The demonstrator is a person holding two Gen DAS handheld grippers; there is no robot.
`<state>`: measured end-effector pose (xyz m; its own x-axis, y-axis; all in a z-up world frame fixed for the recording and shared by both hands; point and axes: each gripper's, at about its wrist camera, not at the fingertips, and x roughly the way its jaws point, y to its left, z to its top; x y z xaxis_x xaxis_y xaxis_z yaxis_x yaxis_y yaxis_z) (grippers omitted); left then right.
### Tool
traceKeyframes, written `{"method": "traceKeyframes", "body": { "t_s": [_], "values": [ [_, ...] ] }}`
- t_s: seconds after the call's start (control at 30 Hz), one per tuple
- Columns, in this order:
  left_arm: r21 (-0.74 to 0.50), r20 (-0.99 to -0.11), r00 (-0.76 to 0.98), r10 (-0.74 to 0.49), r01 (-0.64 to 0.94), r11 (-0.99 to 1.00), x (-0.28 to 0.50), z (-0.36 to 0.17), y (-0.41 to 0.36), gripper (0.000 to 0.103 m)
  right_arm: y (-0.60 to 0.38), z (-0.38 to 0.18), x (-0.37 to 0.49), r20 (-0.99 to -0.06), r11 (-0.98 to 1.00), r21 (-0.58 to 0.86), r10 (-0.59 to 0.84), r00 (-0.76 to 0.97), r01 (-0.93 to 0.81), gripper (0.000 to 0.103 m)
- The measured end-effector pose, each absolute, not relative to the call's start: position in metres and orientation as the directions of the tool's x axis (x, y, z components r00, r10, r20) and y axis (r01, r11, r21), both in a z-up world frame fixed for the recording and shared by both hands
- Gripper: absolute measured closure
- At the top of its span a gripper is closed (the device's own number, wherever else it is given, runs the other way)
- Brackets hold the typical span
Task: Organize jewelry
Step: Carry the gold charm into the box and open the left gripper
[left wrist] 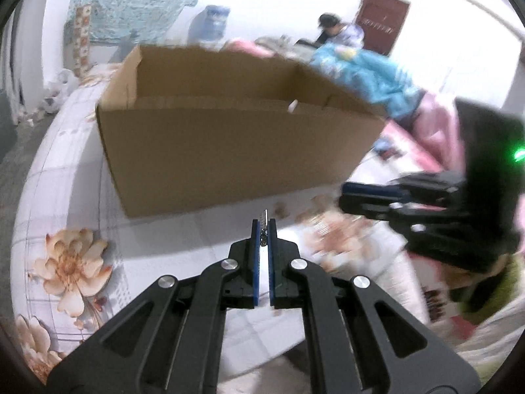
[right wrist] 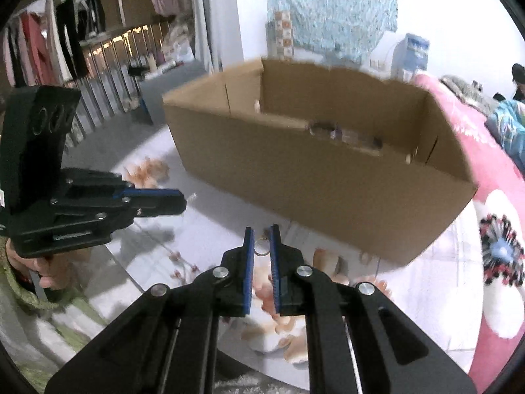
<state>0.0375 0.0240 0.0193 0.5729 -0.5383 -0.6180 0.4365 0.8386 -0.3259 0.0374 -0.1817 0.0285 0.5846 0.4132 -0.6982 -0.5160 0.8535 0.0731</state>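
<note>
An open cardboard box (left wrist: 229, 138) stands on the flowered bedsheet ahead of both grippers; the right wrist view shows it too (right wrist: 315, 177), with some small items (right wrist: 347, 136) lying inside. My left gripper (left wrist: 263, 229) is shut on a thin silver piece of jewelry (left wrist: 264, 220) that pokes up between its blue pads. My right gripper (right wrist: 262, 239) is shut on a small metal ring (right wrist: 261, 247), pinched near the fingertips. Each gripper appears in the other's view, the right gripper (left wrist: 370, 198) at the right, the left gripper (right wrist: 164, 200) at the left, both short of the box's near wall.
A flowered sheet (left wrist: 78, 262) covers the bed under the grippers. Pink and blue bedding (left wrist: 377, 82) is piled to the right of the box. A person (left wrist: 341, 29) sits far back. Clothes hang on a rack (right wrist: 59, 42) at the left.
</note>
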Motion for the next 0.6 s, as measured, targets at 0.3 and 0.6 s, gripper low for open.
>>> {"method": "traceKeyframes", "body": {
  "t_s": [0.3,0.6],
  "values": [
    [-0.21,-0.481,0.668,-0.567,0.54,0.815,0.07,0.115,0.02,0.1,-0.191,0.101,0.071,-0.543,0.814,0.104,0.528,0.654,-0.571,0.093],
    [-0.369,-0.692,0.462,-0.554,0.433,0.823,0.19,0.077,-0.016,0.1,-0.194,0.089,0.175,-0.686,0.84,0.219,0.494,0.534,-0.497,0.093]
  ]
}}
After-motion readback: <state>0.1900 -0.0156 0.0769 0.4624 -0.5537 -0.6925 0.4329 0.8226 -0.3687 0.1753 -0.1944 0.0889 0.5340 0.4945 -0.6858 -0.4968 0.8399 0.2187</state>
